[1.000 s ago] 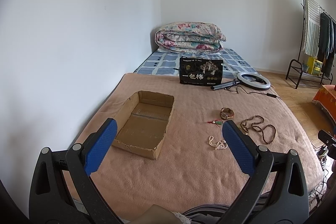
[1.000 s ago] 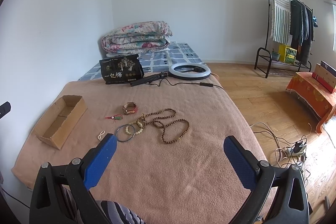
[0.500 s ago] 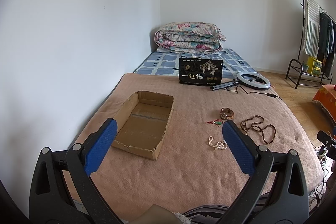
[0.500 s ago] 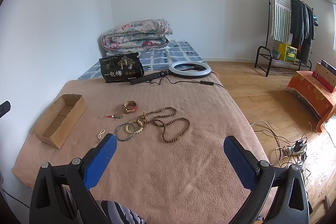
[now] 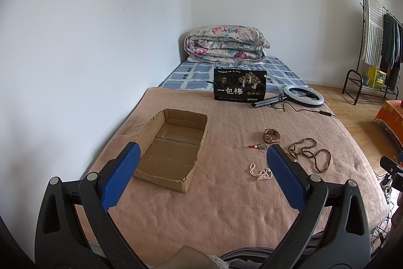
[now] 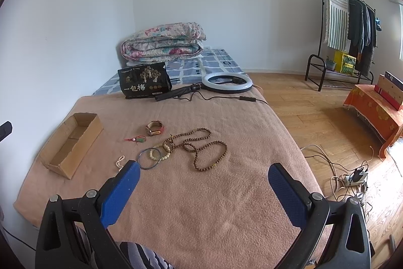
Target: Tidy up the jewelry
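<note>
White walls enclose a bed covered by a pink-brown blanket (image 6: 201, 206). Your left gripper (image 5: 201, 163) hangs above the blanket with its blue fingers spread wide, holding nothing. An open cardboard box (image 5: 173, 145) lies ahead of it, just inside its left finger. Pearl beads (image 5: 260, 172) lie beside its right finger; a watch (image 5: 271, 136) and a red-green charm (image 5: 258, 147) sit farther ahead. Your right gripper (image 6: 204, 178) is likewise spread and empty. A blue bangle (image 6: 149, 158) lies just ahead of its left finger, touching cream beads (image 6: 161, 153). A brown bead necklace (image 6: 201, 148) lies ahead, between the fingers.
</note>
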A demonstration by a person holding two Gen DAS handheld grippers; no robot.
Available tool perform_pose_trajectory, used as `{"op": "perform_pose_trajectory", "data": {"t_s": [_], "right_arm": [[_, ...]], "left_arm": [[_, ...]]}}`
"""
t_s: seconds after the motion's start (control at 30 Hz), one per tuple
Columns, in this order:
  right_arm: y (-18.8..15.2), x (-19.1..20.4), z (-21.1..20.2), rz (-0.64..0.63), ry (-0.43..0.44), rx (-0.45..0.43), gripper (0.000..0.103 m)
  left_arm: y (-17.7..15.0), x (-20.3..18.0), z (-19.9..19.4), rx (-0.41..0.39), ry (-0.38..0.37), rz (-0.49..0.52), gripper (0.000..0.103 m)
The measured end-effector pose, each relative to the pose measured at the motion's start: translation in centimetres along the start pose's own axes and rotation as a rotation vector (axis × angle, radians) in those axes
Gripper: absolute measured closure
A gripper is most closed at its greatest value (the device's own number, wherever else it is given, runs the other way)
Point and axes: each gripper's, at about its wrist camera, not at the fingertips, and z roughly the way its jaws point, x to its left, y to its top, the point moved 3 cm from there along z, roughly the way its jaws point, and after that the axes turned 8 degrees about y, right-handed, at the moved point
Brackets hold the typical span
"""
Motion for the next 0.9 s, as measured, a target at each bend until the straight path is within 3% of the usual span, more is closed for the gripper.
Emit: {"op": "perform_pose_trajectory", "data": {"t_s": [0.47, 0.9], "right_arm": [[0.1, -0.2, 1.1, 0.001, -0.008, 0.02, 0.0], [0.3, -1.4, 6.0, -0.012, -0.014, 0.103, 0.0]], "left_arm": [[-0.5, -0.3, 0.4, 0.017, -0.012, 0.005, 0.001], [-1.1, -3.1, 4.7, 0.057, -0.092, 0.087, 0.001]]}}
